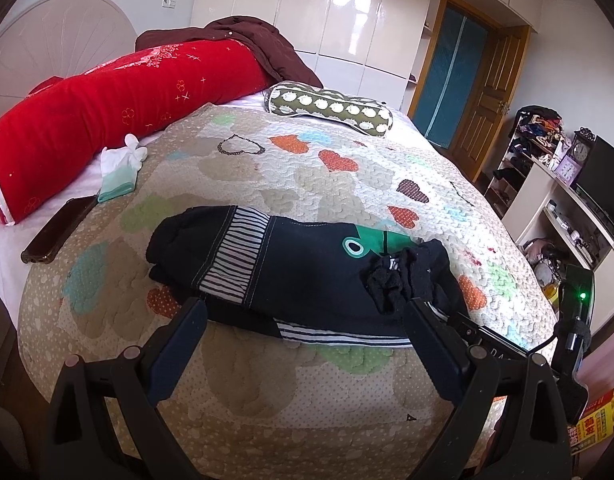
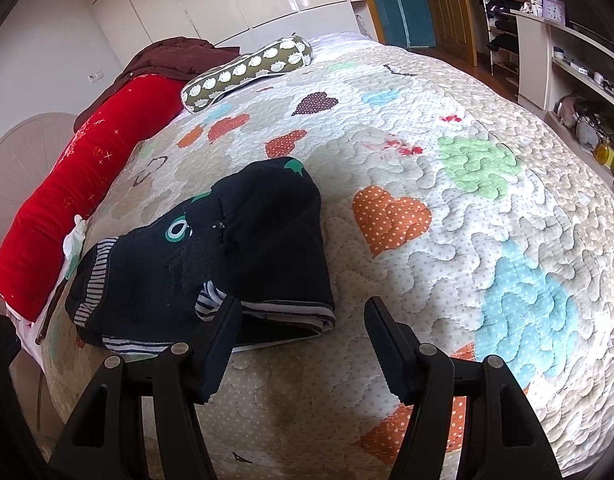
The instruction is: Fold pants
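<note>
**Pants folded on the bed, both claws spread and empty**

Left wrist view, left to right: red bolster pillow (image 1: pixel 119 108) along the head end of the bed, a brown garment (image 1: pixel 247 40) bunched on top of its far end. White gloves (image 1: pixel 121 168) lie on the quilt (image 1: pixel 307 160) just beside the bolster; a dark phone (image 1: pixel 57 232) sits near them at the quilt's edge. Olive patterned cushion (image 1: pixel 331 108) further back. Pants (image 1: pixel 299 272) lie mid-quilt: dark fabric, striped bands, green print, folded into a compact bundle with a crumpled bit of fabric on the right end. Left claw (image 1: pixel 305 312) is spread wide, nothing between the fingers; it hangs over the near edge of the pants, left finger tip over the striped band, right finger tip by the crumpled end. Contact with the cloth can't be told. Wardrobe (image 1: pixel 327 12) and door (image 1: pixel 487 92) behind, shelves (image 1: pixel 563 200) at right.

Right wrist view: pants (image 2: pixel 235 248) sit left of centre, upper layer folded over, striped hem at the near edge. Right claw (image 2: pixel 303 312) is spread, empty. Its left finger overlaps the striped hem; touching or just above, can't tell. Its right finger is over bare quilt (image 2: pixel 467 200), clear of the pants.
</note>
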The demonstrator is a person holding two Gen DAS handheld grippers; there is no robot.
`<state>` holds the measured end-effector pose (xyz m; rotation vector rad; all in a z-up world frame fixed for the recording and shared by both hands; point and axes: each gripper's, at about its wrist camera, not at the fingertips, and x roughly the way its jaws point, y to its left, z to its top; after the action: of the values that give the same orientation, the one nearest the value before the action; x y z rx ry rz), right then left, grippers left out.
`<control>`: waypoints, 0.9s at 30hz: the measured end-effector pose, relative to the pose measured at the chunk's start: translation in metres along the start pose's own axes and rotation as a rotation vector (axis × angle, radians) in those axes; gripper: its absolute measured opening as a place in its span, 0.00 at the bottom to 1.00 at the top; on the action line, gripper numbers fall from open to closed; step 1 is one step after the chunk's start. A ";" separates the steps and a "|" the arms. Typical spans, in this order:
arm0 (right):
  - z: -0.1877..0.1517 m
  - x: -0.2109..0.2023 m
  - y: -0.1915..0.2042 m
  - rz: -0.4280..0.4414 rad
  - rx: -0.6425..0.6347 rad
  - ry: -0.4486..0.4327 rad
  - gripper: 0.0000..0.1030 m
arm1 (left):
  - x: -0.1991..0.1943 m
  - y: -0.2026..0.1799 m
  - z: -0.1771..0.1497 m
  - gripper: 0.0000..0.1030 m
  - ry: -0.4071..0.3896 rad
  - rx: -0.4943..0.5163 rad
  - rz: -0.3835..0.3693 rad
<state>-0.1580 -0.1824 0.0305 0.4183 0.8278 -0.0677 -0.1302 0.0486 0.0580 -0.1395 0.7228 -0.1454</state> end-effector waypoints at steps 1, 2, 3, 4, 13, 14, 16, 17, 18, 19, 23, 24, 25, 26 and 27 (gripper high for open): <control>0.000 0.000 0.000 -0.001 0.000 0.000 0.66 | 0.001 0.000 0.000 0.95 0.002 0.002 0.000; 0.000 0.000 0.000 0.000 0.001 0.000 0.66 | 0.001 0.000 0.000 0.95 0.004 0.003 -0.001; 0.000 0.000 0.000 0.000 0.002 0.001 0.66 | 0.002 0.000 -0.001 0.95 0.006 0.004 -0.001; 0.000 0.001 0.000 -0.001 0.002 0.002 0.66 | 0.002 0.000 -0.001 0.95 0.007 0.005 -0.001; -0.002 0.003 0.000 -0.004 0.002 0.006 0.67 | 0.004 0.000 -0.001 0.95 0.015 0.007 0.002; -0.002 0.003 0.000 -0.004 0.003 0.007 0.67 | 0.004 0.000 -0.001 0.95 0.015 0.006 0.001; -0.002 0.002 0.000 -0.004 0.003 0.007 0.67 | 0.004 0.000 -0.001 0.95 0.015 0.006 0.003; -0.002 0.003 0.000 -0.004 0.003 0.007 0.67 | 0.004 0.000 -0.001 0.95 0.014 0.006 0.003; -0.002 0.003 0.000 -0.004 0.002 0.007 0.67 | 0.004 0.000 -0.001 0.95 0.014 0.005 0.002; -0.002 0.003 0.000 -0.005 0.002 0.008 0.67 | 0.004 0.000 -0.001 0.95 0.014 0.005 0.002; -0.002 0.003 0.000 -0.005 0.002 0.007 0.67 | 0.005 0.000 -0.002 0.95 0.017 0.005 0.004; -0.002 0.003 0.000 -0.005 0.002 0.007 0.67 | 0.005 0.000 -0.003 0.95 0.018 0.004 0.005; -0.002 0.003 0.000 -0.005 0.002 0.006 0.67 | 0.006 0.001 -0.003 0.95 0.018 0.004 0.006; -0.003 0.003 0.000 -0.006 0.001 0.006 0.67 | 0.006 0.001 -0.004 0.95 0.019 0.004 0.006; -0.003 0.003 0.000 -0.006 0.001 0.006 0.67 | 0.007 0.001 -0.004 0.95 0.020 0.004 0.006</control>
<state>-0.1582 -0.1810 0.0263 0.4169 0.8350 -0.0726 -0.1278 0.0480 0.0505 -0.1326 0.7425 -0.1426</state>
